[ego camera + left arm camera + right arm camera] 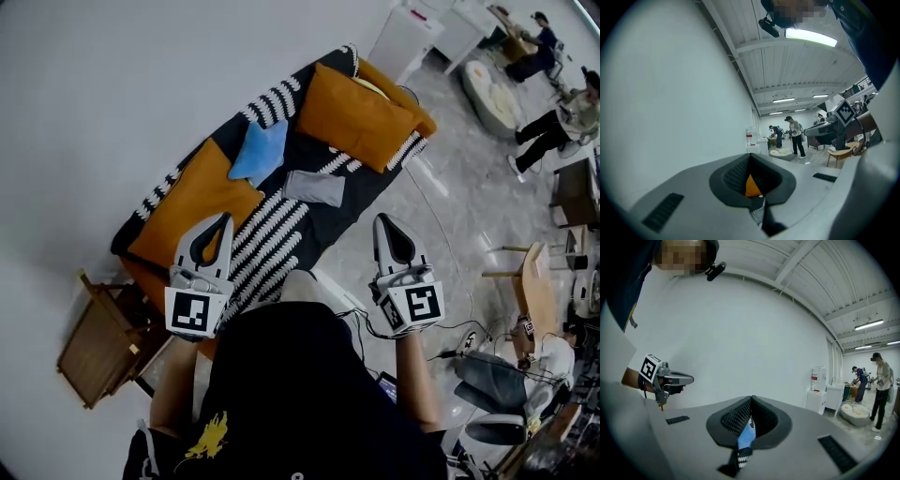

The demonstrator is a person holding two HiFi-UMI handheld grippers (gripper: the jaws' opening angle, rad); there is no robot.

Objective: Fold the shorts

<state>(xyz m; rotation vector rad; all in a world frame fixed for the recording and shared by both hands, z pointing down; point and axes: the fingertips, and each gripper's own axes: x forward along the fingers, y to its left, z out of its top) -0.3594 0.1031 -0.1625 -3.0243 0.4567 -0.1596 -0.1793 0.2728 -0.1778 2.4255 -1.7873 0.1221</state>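
A small grey cloth, apparently the shorts (314, 187), lies flat on the black-and-white striped cover of a couch (281, 234), between a blue pillow (260, 150) and the couch's near edge. My left gripper (225, 220) hovers over an orange cushion (192, 202), short of the shorts, jaws shut and empty. My right gripper (382, 223) hangs over the floor beside the couch, also shut and empty. In the left gripper view the shut jaws (750, 157) point level along the room. The right gripper view shows the shut jaws (751, 399) facing a white wall.
A large orange cushion (361, 112) lies at the couch's far end. A wooden side table (98, 342) stands at the near left. An office chair (497, 394), cables and a wooden stool (534, 286) sit at the right. People (553, 122) stand far off.
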